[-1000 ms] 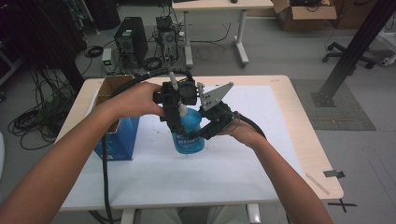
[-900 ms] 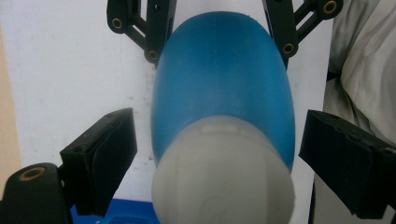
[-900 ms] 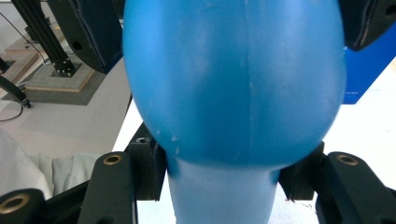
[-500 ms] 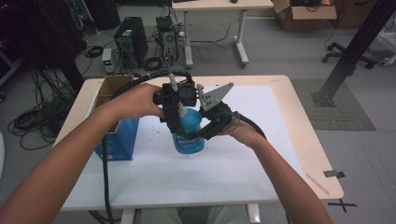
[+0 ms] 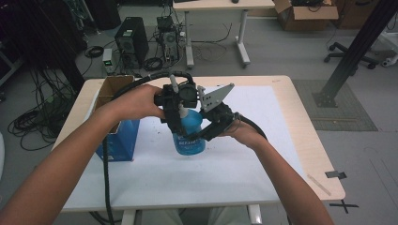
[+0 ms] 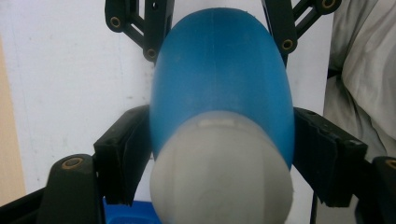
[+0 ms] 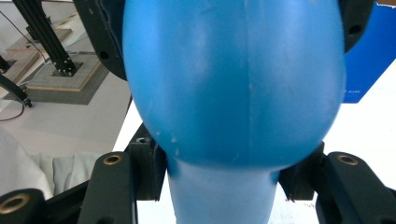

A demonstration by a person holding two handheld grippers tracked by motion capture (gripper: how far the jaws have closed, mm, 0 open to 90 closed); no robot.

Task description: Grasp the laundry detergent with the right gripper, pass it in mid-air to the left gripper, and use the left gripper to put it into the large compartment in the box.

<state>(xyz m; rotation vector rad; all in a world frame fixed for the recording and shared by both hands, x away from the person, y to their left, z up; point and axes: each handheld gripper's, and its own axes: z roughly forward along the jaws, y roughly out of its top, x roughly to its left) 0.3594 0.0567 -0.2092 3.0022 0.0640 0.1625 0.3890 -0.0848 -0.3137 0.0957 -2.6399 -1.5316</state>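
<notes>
The left gripper (image 5: 177,123) is held over the top of a blue bottle (image 5: 188,136), and its jaws have just been closing, with the bottle's pale cap (image 6: 219,172) between them; in the left gripper view the black pads are seen close on either side of the cap and shoulder, though firm contact cannot be told. The right gripper (image 5: 206,133) is clamped on the bottle from the side, its jaws seen in the right gripper view set tight against the narrow part below the blue bulge (image 7: 233,84). Against the earlier frames, both hands and the bottle are found in the same place; only the left jaws have narrowed. The bottle stands upright on the white sheet (image 5: 263,140) near the middle of the table (image 5: 309,140), touching neither edge. Its contents cannot be made out through the blue wall. To the left, a blue box (image 5: 117,136) is set with its cardboard flaps open; what lies inside is hidden by the left forearm.
</notes>
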